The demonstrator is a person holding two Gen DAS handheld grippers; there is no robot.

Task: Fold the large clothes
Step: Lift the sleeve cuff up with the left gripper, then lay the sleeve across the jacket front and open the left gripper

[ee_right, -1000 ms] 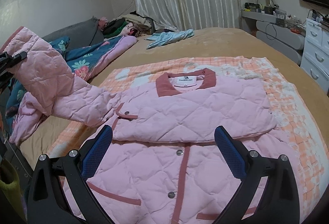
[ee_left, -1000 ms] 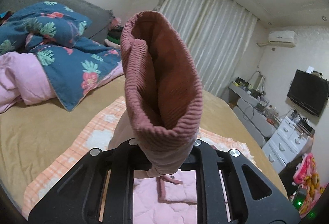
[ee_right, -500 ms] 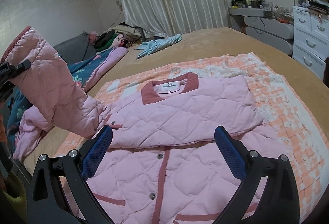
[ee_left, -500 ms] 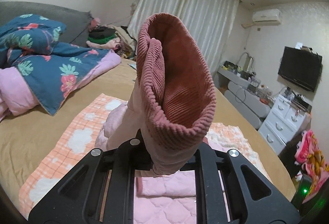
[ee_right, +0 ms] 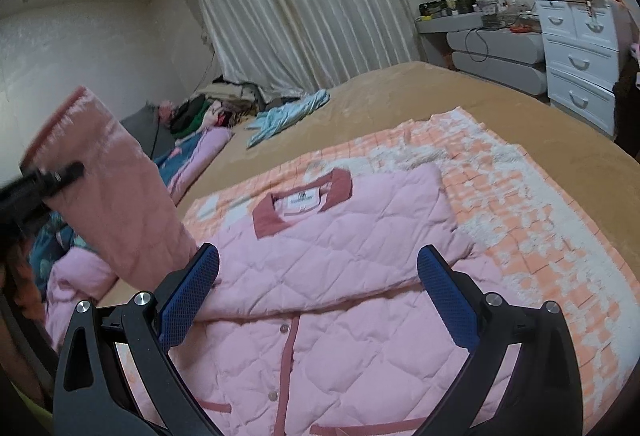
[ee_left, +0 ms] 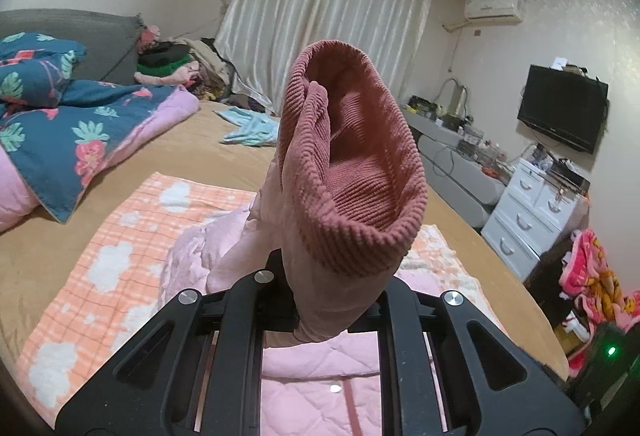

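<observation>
Your left gripper (ee_left: pixel 320 320) has its jaws clamped tight on the jacket's sleeve (ee_left: pixel 320 276), pinching it just below the ribbed dusty-rose cuff (ee_left: pixel 352 172), which stands up and gapes toward the camera. Below the cuff, the rest of the pink quilted jacket (ee_left: pixel 312 368) lies on the orange-and-white checked blanket (ee_left: pixel 104 260) that covers the tan bed (ee_left: pixel 208 152). Left of the jacket, a blue floral quilt (ee_left: pixel 68 132) is heaped; beyond the jacket, a light blue garment (ee_left: pixel 252 128) lies near the curtain (ee_left: pixel 320 16).

From the right wrist view, your right gripper (ee_right: pixel 316 300) has its blue-padded jaws spread wide with nothing between them, poised over the jacket (ee_right: pixel 344 236). The jacket lies collar away from you, its right side already folded across the chest. To the jacket's left, the sleeve (ee_right: pixel 116 196) is raised off the bed in the left gripper (ee_right: pixel 52 176).
</observation>
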